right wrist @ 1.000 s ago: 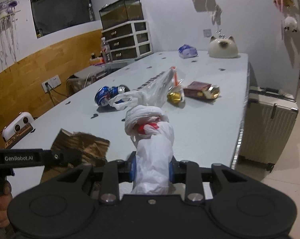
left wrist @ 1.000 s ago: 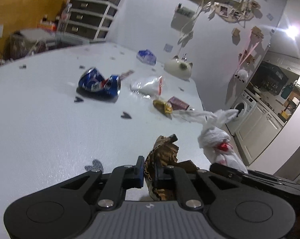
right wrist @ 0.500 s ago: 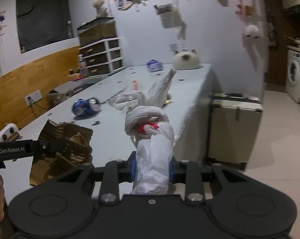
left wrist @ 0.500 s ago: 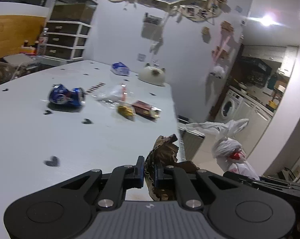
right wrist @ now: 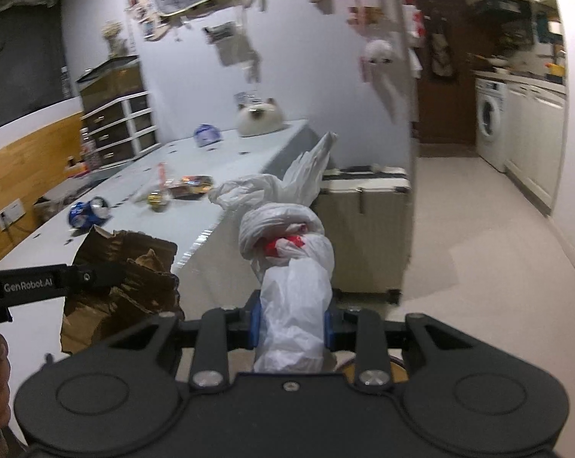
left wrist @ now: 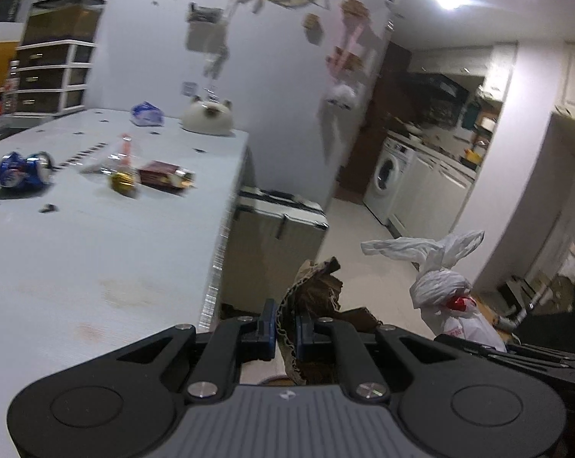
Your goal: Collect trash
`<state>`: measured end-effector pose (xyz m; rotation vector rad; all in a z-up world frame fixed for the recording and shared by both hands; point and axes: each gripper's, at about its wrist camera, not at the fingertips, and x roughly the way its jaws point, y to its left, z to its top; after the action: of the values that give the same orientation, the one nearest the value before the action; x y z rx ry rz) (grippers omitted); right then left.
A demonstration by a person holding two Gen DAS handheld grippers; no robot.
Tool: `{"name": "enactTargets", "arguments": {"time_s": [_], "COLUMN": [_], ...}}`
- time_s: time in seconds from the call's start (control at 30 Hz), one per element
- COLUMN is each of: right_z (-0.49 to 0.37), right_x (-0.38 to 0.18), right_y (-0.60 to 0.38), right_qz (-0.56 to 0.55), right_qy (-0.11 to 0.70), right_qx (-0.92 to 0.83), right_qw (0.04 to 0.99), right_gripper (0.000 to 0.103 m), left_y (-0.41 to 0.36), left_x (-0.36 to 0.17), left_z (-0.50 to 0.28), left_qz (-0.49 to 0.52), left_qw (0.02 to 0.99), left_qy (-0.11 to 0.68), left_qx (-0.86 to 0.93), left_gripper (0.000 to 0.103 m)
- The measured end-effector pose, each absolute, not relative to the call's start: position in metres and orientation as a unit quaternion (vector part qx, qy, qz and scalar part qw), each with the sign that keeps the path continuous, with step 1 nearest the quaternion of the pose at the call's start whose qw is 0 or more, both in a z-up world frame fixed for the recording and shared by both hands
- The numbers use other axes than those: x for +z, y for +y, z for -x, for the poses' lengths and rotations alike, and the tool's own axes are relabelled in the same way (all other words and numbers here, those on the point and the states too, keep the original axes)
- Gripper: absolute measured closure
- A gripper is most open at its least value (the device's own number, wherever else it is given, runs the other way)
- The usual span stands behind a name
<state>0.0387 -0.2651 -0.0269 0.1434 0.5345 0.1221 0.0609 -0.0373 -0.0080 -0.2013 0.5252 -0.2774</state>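
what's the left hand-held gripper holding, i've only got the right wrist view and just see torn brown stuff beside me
Observer: The left hand-held gripper is shut on a torn piece of corrugated cardboard, pinched edge-on between its blue pads.
Operator: is my bag gripped well
Observer: From the left wrist view, the knotted white plastic bag stands upright above the right hand-held gripper, its tied ends sticking up freely.
Operator: anything left on the table near that edge
Observer: The left view shows the table bare near its edge; the crushed blue can and a gold wrapper lie farther back.
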Motion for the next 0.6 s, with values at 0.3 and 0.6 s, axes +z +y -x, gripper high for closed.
{"name": "enactTargets", "arguments": {"time_s": [0.3, 0.6], "right_z": [-0.032, -0.054], "right_x": [-0.061, -0.122], "right_y": [-0.322, -0.364], "right_qz": [-0.093, -0.142], "right_qy": [0.284, 0.323], "right_qx": [0.013, -0.029], "right_qw": [0.954, 0.935], "right_gripper": [0.072, 0.072], "left_y": [-0.105, -0.161], "left_x": [-0.040, -0.100], "left_z": [-0.076, -0.121], "left_qz": [0.071, 0.059], "left_qw": [0.939, 0.918], "left_qy": [0.292, 0.346], "left_qx": [-0.165, -0.182], "left_gripper": [0.094, 0.094]}}
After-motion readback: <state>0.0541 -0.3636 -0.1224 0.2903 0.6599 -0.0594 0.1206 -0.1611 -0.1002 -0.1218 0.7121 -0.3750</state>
